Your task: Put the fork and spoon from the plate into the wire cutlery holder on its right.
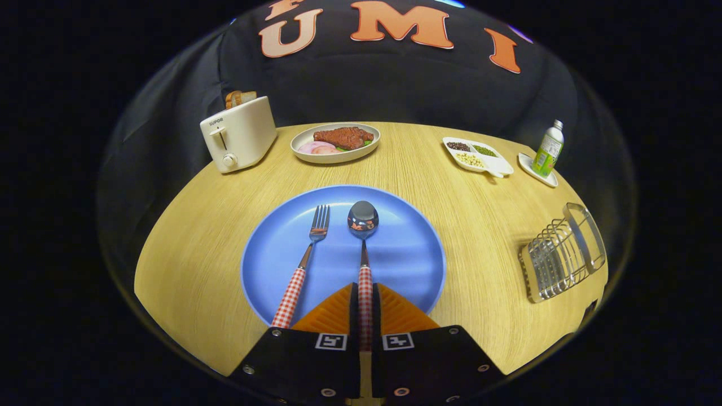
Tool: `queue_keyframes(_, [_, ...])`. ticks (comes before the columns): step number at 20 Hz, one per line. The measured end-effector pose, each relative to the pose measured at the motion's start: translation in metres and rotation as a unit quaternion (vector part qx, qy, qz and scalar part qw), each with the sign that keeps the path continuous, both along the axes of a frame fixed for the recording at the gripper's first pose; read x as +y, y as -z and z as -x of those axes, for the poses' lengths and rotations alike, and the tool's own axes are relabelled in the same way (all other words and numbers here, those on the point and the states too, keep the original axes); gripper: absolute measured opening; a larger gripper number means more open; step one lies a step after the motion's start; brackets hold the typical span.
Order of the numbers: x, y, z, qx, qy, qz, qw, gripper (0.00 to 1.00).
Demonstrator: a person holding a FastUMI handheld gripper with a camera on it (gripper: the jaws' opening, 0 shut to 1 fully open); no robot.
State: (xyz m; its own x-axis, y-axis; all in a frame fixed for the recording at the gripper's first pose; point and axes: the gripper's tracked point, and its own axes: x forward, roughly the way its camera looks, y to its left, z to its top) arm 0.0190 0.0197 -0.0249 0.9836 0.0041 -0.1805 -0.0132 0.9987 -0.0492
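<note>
Far left on the round wooden table (pixel 186 248), a cream toaster (pixel 239 134) with bread poking out of its slot, well away from the action. Next along, a pale plate of meat and sliced vegetables (pixel 335 143) sits beyond the blue plate (pixel 406 248). On that blue plate, the fork (pixel 302 265) lies with tines pointing away, its red-checked handle running back beside the left orange finger. Just right of it, the spoon (pixel 363 248), bowl gleaming, and the gripper (pixel 365 293) has closed in tight, both orange fingers pressing the spoon's checked handle between them. Further right, a white divided dish of beans and seeds (pixel 477 155), then a small bottle (pixel 548 149) on a white coaster. Last, the wire cutlery holder (pixel 564 254) near the table's right edge, with bare wood between it and the plate.
</note>
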Motion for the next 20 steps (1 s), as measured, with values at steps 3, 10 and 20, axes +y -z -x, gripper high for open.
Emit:
queue_keyframes(3, [-0.011,-0.025,0.015,-0.007,-0.008,-0.004,1.000,0.08])
queue_keyframes(10, [-0.064,-0.087,0.064,-0.042,-0.008,-0.008,0.999,0.08])
queue_keyframes(20, [-0.134,-0.119,0.118,-0.079,0.015,-0.044,0.996,0.08])
